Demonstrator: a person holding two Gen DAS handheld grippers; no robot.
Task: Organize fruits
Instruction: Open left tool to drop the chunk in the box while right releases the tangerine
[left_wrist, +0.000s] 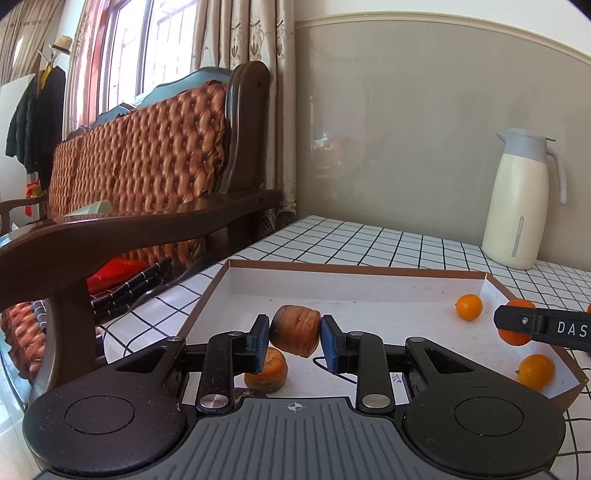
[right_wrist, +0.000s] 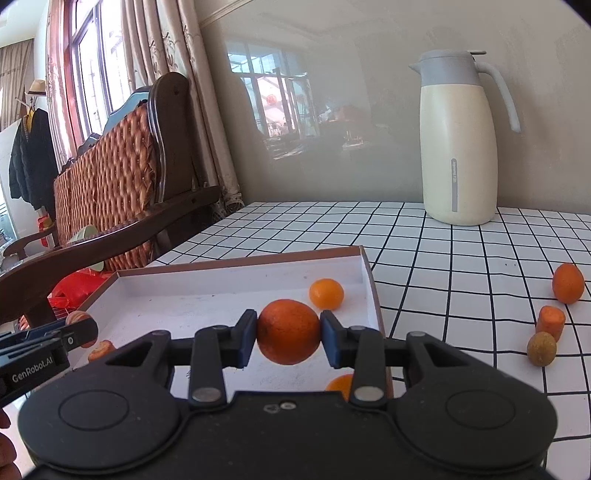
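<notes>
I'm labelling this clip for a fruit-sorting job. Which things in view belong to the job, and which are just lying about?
Job:
- tray
- brown piece in left hand-held gripper
- orange in right hand-held gripper
- loose oranges
- carrot piece on the table

Lying about:
- jug
- sofa
- coats

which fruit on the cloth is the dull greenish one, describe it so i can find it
Start at the cream jug on the checked cloth, then come toward the camera to three loose pieces right of the box. The nearest, a small round fruit, is dull yellow-green; its neighbours are orange.
</notes>
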